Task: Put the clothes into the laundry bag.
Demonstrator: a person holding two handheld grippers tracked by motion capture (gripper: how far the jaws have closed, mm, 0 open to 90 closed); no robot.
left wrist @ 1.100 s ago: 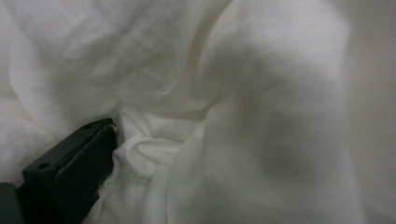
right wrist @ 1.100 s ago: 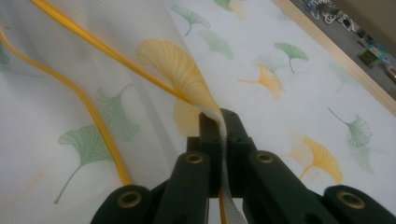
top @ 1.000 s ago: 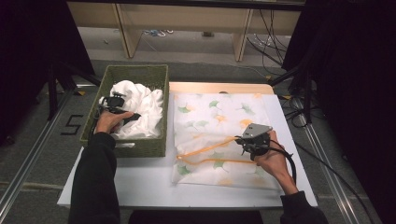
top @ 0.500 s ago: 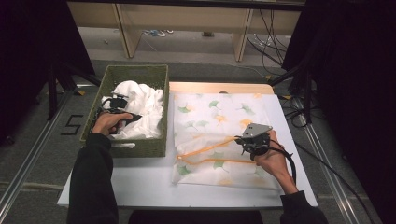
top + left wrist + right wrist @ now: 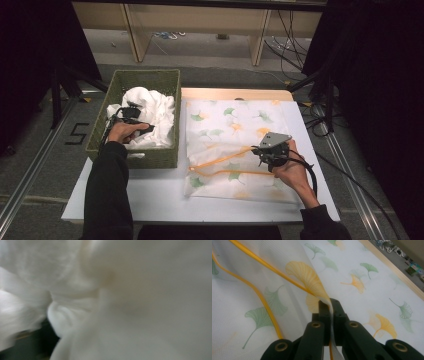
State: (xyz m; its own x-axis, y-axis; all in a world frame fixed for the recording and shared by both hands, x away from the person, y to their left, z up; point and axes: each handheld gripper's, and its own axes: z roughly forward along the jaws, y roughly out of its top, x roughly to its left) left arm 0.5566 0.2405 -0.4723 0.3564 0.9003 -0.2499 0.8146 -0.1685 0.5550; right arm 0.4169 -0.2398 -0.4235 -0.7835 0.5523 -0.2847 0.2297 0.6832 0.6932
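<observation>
White cloth [image 5: 150,112] is piled in a green basket [image 5: 145,157] at the left middle of the high view, on the pale surface [image 5: 165,200]. The left tool [image 5: 129,114] is down in that pile. In the left gripper view the cloth [image 5: 140,302] is so close and blurry that I cannot tell if the tool is open or closed. Right of the basket lies a thin mesh bag [image 5: 235,125] with green and orange leaves and an orange edge. The right tool [image 5: 260,150] is near the bag's lower right part — its jaws are pressed together on a fold of the bag [image 5: 317,285], lifting it a little.
</observation>
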